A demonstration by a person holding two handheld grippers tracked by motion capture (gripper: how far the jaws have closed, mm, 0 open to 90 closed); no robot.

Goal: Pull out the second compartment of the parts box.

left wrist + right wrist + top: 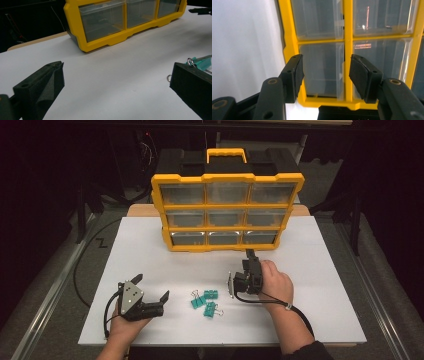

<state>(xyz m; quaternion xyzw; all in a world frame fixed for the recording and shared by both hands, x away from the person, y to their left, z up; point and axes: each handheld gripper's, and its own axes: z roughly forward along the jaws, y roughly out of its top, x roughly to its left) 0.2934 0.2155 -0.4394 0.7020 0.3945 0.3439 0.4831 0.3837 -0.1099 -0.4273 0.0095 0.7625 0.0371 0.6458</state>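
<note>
Yellow plastic organiser [227,212], nine clear drawers, upright at back of white matte bench [150,265]. Three teal binder clips [205,301] lie mid-front. Left tool [151,290] wide open, empty. Right tool [325,75] parted, empty, facing the drawers.

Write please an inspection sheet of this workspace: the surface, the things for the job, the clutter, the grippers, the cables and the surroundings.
Surface: white table top, flat; a wooden edge shows behind it.
Job's things: yellow drawer organizer standing upright at the far middle, nine clear drawers, all shut, black case with yellow handle behind; three teal binder clips lying close together near the front.
Clutter: nothing seen.
Grippers: left gripper near the front left, jaws wide open, empty; right gripper before the bottom right of the organizer, jaws open, empty.
Cables: a black cable trails from the right gripper, another from the left.
Surroundings: dark room, grey floor, metal frame legs.
</note>
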